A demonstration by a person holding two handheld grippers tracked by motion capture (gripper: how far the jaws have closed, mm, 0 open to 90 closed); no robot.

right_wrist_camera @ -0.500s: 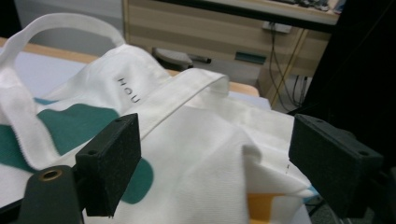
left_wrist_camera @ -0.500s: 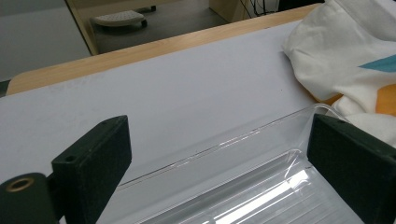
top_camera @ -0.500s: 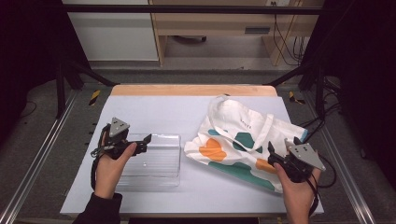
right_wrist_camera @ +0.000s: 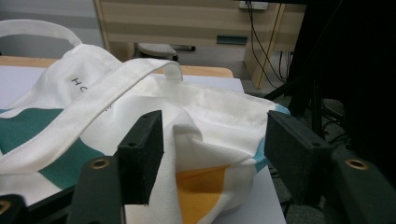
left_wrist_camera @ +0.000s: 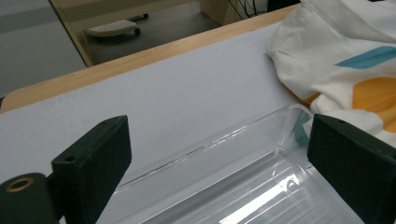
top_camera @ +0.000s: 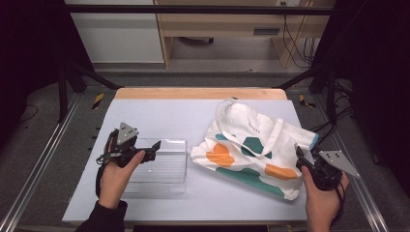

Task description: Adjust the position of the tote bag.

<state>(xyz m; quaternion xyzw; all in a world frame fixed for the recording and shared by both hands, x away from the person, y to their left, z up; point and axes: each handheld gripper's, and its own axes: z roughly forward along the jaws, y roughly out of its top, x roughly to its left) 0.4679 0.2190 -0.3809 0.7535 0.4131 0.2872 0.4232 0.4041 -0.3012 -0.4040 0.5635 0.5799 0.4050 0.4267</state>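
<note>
The left gripper [top_camera: 153,147] is positioned over the clear ribbed plastic tray [top_camera: 164,169] at the left of the pale grey table mat [top_camera: 164,113]; its jaws are spread wide, gripping nothing. The white canvas tote bag with teal and orange patches [top_camera: 254,150] lies just right of the tray. The right gripper [top_camera: 300,157] is at the bag's right edge, jaws apart around a fold, pads not pressing.

A pale table [top_camera: 159,116] with a wooden far edge stands on grey floor [top_camera: 212,77]. Beyond it are a white cabinet [top_camera: 116,34] and a wooden desk [top_camera: 227,24]; cables [top_camera: 290,38] hang at the right.
</note>
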